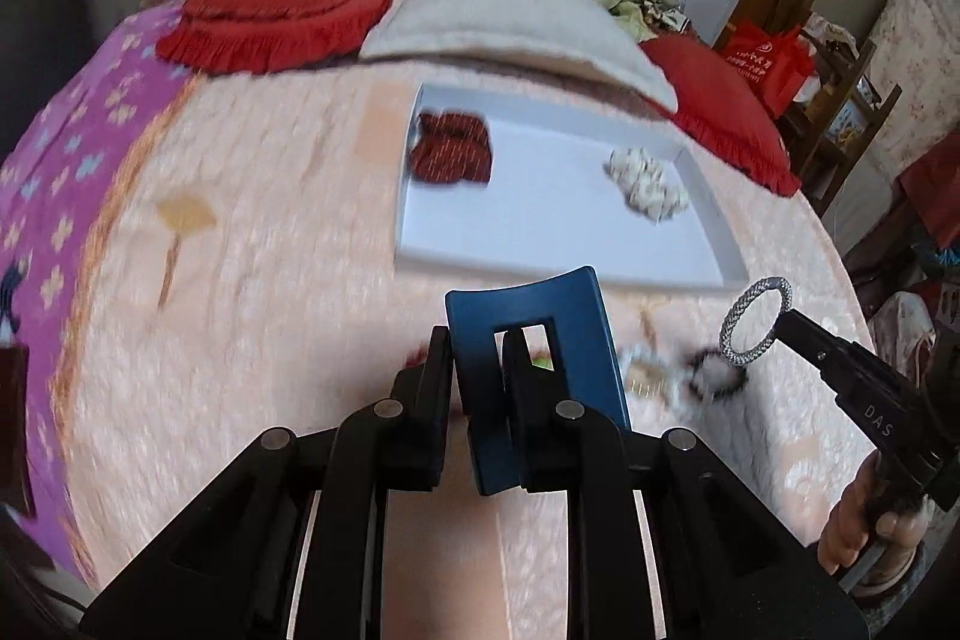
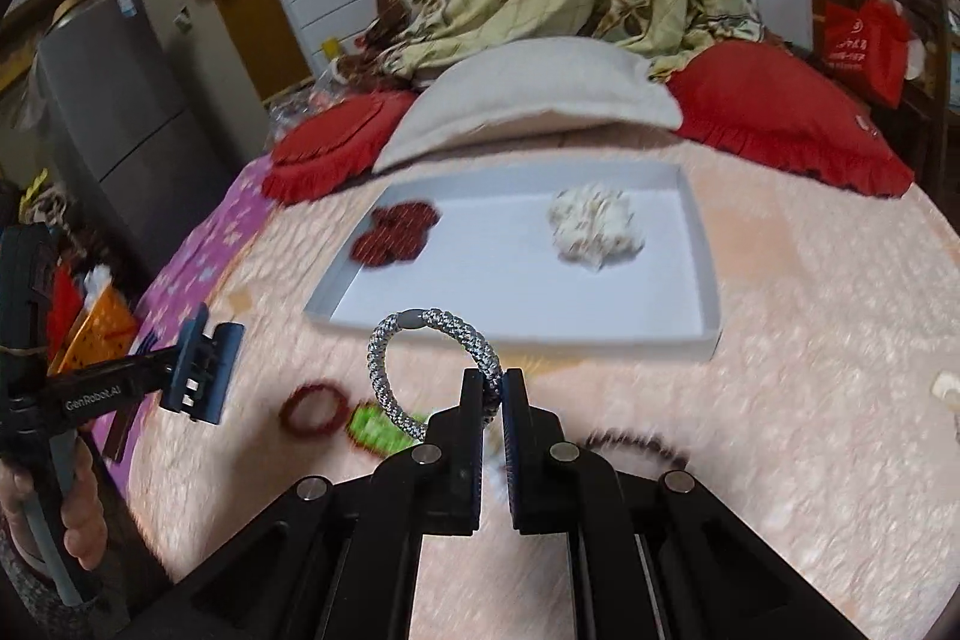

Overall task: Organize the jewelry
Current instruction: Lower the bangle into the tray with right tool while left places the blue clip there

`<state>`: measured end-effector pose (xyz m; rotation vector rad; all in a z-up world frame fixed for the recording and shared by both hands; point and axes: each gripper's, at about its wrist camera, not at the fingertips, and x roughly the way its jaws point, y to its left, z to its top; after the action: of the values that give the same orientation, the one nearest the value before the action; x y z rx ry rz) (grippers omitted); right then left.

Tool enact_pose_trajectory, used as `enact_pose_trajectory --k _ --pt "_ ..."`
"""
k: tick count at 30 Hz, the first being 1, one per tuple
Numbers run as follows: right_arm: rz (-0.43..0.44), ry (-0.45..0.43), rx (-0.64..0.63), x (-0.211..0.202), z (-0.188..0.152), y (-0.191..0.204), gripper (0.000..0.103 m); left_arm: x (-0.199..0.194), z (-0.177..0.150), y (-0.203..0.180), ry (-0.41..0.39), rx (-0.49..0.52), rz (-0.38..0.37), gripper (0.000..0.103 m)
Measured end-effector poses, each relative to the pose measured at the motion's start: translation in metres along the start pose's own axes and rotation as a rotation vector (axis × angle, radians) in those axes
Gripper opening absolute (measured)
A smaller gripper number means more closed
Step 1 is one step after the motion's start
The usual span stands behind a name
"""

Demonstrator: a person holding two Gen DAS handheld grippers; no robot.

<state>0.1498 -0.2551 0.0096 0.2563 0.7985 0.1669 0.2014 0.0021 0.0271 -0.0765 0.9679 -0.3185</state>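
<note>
Carrying: both grippers hold one accessory each above the bedspread [image 1: 252, 316], short of the white tray [image 1: 714, 220]
left gripper [image 1: 477, 352]: clenched on the blue hair claw [image 1: 576, 340]; one finger passes through its rectangular cut-out, the clip sits tilted
right gripper [image 2: 492, 388]: clenched on the grey braided bracelet [image 2: 420, 328]; pinched at one spot on the lower right of the loop, the rest stands free above the tips
tray contents: red scrunchie [image 2: 396, 232] at the left end, white scrunchie [image 2: 597, 226] toward the right end; bare floor between them and along the near side
left on bed: red bead bracelet [image 2: 312, 409], green item [image 2: 378, 427] (blurred, type unclear), dark bead bracelet [image 2: 636, 445] just ahead of the right gripper
step judged: transport to tray, roughly midway through the task since several pieces lie outside it
do well: keep both grips closed until each piece is past the near tray wall; clear the rim with the hanging loop, likely to snag
placement: aim for bare tray floor, bracelet and claw apart from each other and from both scrunchies
release: lower close to the floor, then open; claw may tip off the finger, so withdraw straight back
risk: the grippers work near each other, so stagger the drops
</note>
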Motion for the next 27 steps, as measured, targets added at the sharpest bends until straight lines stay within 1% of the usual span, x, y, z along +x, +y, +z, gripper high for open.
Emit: enact_pose_trajectory --k 4,7,9,11,14,18,21,23,25,27 --pt "0.003 0.025 0.062 0.025 0.026 -0.018 0.006 0.024 0.038 -0.010 0.000 0.025 0.027 0.015" --pt "0.008 0.070 0.101 0.059 0.042 -0.027 0.006 0.057 0.062 -0.014 0.030 0.044 0.068 0.015" --pt "0.007 0.098 0.107 0.078 0.047 -0.028 0.006 0.083 0.073 -0.014 0.064 0.048 0.090 0.015" --pt "0.006 0.128 0.108 0.097 0.050 -0.026 0.006 0.106 0.077 -0.011 0.104 0.042 0.107 0.015" --pt "0.026 0.175 0.114 0.123 0.050 -0.022 0.006 0.129 0.077 -0.001 0.154 0.020 0.126 0.015" --pt "0.050 0.210 0.098 0.143 0.046 -0.011 0.006 0.147 0.075 0.011 0.184 -0.012 0.134 0.016" --pt "0.066 0.234 0.084 0.153 0.041 -0.003 0.006 0.154 0.072 0.018 0.199 -0.033 0.148 0.017" --pt "0.075 0.243 0.077 0.157 0.039 0.000 0.006 0.155 0.070 0.024 0.215 -0.058 0.118 0.018" --pt "0.074 0.245 0.063 0.156 0.038 0.003 0.006 0.150 0.068 0.026 0.214 -0.069 0.093 0.020" --pt "0.062 0.243 0.043 0.152 0.038 0.004 0.012 0.138 0.067 0.025 0.193 -0.066 0.075 0.024"
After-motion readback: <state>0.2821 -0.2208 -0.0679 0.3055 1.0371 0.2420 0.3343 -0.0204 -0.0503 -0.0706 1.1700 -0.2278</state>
